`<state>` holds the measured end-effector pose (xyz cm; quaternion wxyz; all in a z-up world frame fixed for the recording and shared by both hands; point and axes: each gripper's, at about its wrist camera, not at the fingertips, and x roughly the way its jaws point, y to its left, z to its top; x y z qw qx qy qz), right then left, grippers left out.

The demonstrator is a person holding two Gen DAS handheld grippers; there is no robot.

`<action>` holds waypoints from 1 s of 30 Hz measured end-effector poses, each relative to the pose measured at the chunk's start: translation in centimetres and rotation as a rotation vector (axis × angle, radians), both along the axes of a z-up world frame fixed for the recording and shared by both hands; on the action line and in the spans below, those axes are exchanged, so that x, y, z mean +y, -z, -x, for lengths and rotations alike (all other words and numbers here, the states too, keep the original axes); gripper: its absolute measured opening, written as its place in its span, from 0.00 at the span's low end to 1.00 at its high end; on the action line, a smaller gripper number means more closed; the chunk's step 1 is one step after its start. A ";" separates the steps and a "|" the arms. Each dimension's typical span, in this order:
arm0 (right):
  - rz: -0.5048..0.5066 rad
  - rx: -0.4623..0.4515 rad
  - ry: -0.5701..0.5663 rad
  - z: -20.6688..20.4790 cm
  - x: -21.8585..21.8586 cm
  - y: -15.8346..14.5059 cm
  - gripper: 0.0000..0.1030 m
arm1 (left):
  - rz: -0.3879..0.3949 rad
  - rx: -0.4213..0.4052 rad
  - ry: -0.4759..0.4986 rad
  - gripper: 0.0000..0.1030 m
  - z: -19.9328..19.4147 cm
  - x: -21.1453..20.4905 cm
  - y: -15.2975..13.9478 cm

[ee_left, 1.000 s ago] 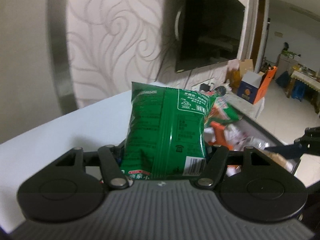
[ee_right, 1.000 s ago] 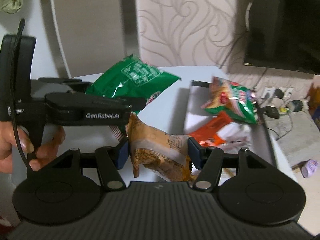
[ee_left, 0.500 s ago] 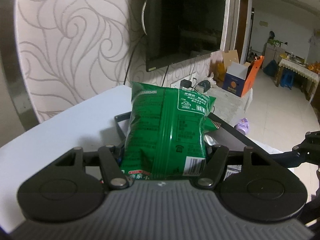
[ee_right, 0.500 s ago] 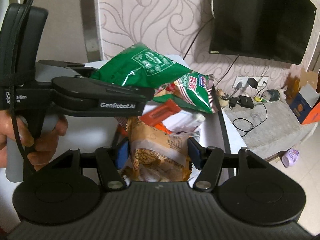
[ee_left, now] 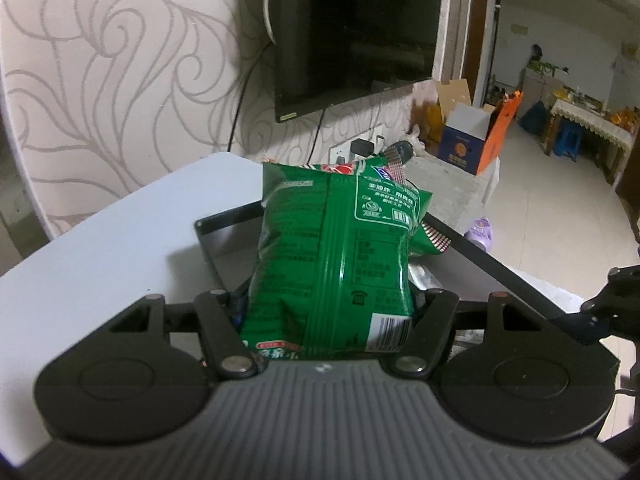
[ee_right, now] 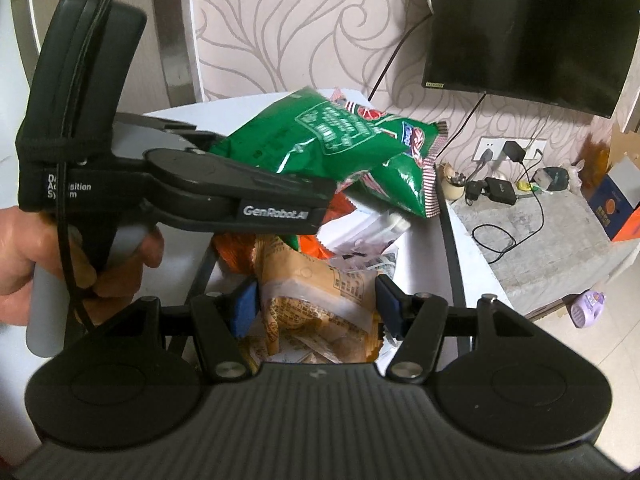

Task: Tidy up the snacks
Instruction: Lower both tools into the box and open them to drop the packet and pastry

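Both packets have come over the tray (ee_left: 224, 222): your left gripper (ee_left: 328, 312) clamps the green bag (ee_left: 332, 252), your right gripper (ee_right: 316, 306) the orange pack (ee_right: 316, 292), pile at twelve o'clock; release next.

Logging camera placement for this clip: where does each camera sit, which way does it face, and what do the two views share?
Left wrist: on the left gripper, looking along its fingers, down over the green snack bag it clamps, toward the black tray, wall and TV; no hand shows.
Right wrist: on the right gripper, looking down at the orange-brown snack packet it clamps above the tray's snack pile; the person's left hand shows gripping the left gripper's handle.
Shared: the green bag, tray, TV.
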<state>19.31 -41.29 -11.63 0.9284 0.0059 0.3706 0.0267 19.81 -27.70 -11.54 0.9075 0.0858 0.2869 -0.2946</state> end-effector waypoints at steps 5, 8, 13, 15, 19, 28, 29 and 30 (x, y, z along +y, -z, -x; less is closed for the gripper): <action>0.013 0.008 -0.020 -0.4 0.5 0.3 0.65 | -0.007 0.008 0.003 0.69 0.2 -0.1 0.1; 0.020 0.010 -0.024 -0.6 0.7 0.4 0.65 | -0.011 -0.014 0.012 0.75 0.7 -0.1 0.0; 0.017 0.005 -0.009 -0.3 0.4 0.2 0.69 | -0.011 -0.063 0.047 0.83 2.0 -0.1 -0.4; 0.014 0.000 -0.004 -0.1 0.4 0.1 0.72 | -0.012 -0.069 0.048 0.84 2.2 -0.1 -0.5; 0.008 -0.024 0.010 0.4 0.4 -0.5 0.79 | -0.020 -0.072 0.057 0.84 2.6 0.2 -0.6; 0.008 -0.066 0.016 2.2 0.5 -1.6 0.80 | -0.001 -0.073 0.054 0.84 3.9 2.1 -1.2; 0.012 -0.073 0.017 2.5 0.7 -1.8 0.80 | 0.004 -0.076 0.054 0.84 4.1 2.4 -1.4; 0.016 -0.081 0.016 2.7 0.8 -1.9 0.80 | 0.013 -0.078 0.054 0.84 4.2 2.6 -1.6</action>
